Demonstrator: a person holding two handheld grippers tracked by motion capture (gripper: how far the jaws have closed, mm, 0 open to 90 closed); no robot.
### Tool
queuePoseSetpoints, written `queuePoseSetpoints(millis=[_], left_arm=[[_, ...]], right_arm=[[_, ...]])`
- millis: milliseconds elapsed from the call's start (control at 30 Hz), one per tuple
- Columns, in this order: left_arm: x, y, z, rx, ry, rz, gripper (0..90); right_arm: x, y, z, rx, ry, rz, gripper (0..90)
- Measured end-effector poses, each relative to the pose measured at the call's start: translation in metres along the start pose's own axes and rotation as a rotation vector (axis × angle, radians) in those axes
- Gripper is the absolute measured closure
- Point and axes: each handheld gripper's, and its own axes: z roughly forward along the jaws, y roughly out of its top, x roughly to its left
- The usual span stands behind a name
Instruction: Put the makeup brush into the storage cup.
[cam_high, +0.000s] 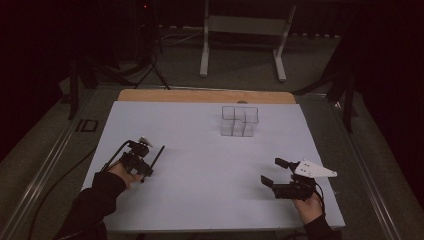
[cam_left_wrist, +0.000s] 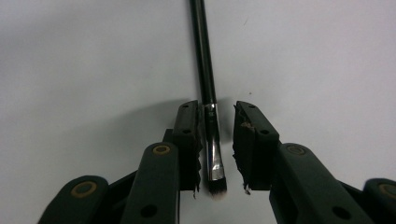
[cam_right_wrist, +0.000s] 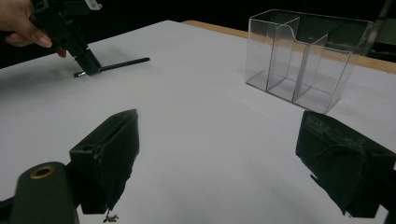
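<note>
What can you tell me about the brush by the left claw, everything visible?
The brush is slim, with a long black handle, a shiny metal ferrule and a short, dark, pale-tipped bristle tuft. It lies flat on the white table. The left claw straddles its ferrule, jaws slightly apart; one jaw looks to touch it, the other shows a gap. The handle points away from the claw.

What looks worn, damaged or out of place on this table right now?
The left gripper has frayed, torn pad edges on both jaws beside the makeup brush. The clear acrylic organizer stands upright and looks intact.
</note>
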Motion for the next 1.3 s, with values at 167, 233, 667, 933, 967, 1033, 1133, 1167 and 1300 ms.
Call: queuePoseSetpoints(millis=[167,233,667,933,967,1033,1133,1167,1300], left_arm=[[0.001,-0.001,0.001,-0.007,0.011,0.010,82.2],[0.001,-0.002,0.001,-0.010,0.019,0.038,83.3],[0.003,0.001,-0.002,-0.005,-0.015,0.131,85.3],[0.008,0.000,-0.026,-0.096,-0.013,0.120,85.3],[0.008,-0.001,-0.028,-0.112,0.005,0.119,85.4],[0.009,-0.001,-0.032,-0.134,-0.013,0.112,85.3],[0.009,-0.001,-0.039,-0.157,-0.007,0.121,85.3],[0.009,-0.001,-0.041,-0.159,-0.015,0.113,85.4],[0.007,-0.001,-0.047,-0.176,-0.022,0.131,85.4]], right_arm=[[0.000,0.000,0.000,0.000,0.000,0.001,13.5],[0.000,0.000,0.000,-0.001,0.000,0.002,13.5],[-0.001,0.000,0.001,-0.001,-0.003,0.007,13.5],[-0.002,0.000,0.000,-0.003,-0.008,0.015,13.5],[-0.002,0.000,0.000,-0.003,-0.009,0.012,13.5],[-0.002,0.000,0.000,-0.005,-0.009,0.013,13.5],[-0.002,0.000,0.000,-0.005,-0.011,0.016,13.5],[-0.002,0.000,0.000,-0.005,-0.011,0.017,13.5],[-0.002,0.000,0.000,-0.002,-0.010,0.015,13.5]])
